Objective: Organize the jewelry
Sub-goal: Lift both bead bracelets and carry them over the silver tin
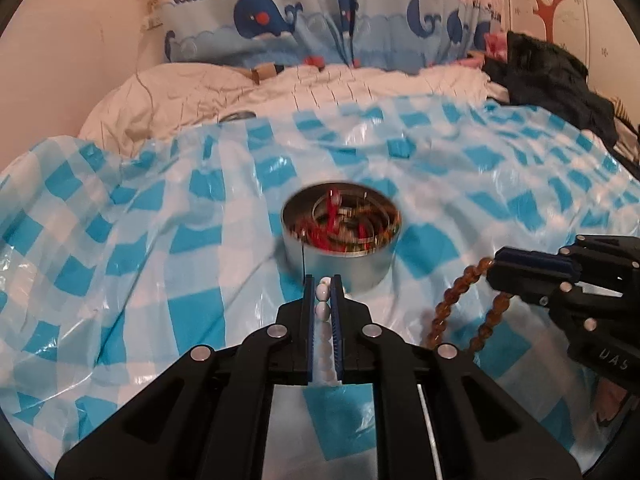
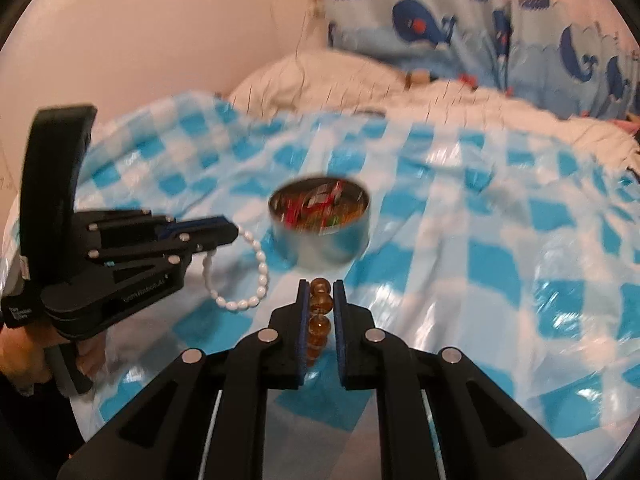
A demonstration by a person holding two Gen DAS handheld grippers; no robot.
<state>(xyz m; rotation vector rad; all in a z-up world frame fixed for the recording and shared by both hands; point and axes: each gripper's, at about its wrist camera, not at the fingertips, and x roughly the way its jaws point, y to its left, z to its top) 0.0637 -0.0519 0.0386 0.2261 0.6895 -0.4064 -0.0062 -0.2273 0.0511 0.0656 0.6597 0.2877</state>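
A round silver tin (image 1: 340,254) (image 2: 322,240) full of red and mixed jewelry sits on the blue-and-white checked plastic sheet (image 1: 160,240). My left gripper (image 1: 323,282) (image 2: 236,234) is shut on a white bead bracelet (image 1: 322,300), whose loop (image 2: 256,280) hangs below it, left of the tin. My right gripper (image 2: 320,286) (image 1: 490,270) is shut on an amber bead bracelet (image 2: 319,320), and its brown loop (image 1: 452,304) dangles to the right of the tin. Both grippers hover in front of the tin, apart from it.
White bedding (image 1: 280,92) lies behind the sheet, with a whale-print curtain (image 1: 320,20) beyond it. Dark clothing (image 1: 552,80) is piled at the back right. A hand (image 2: 24,352) holds the left gripper's handle.
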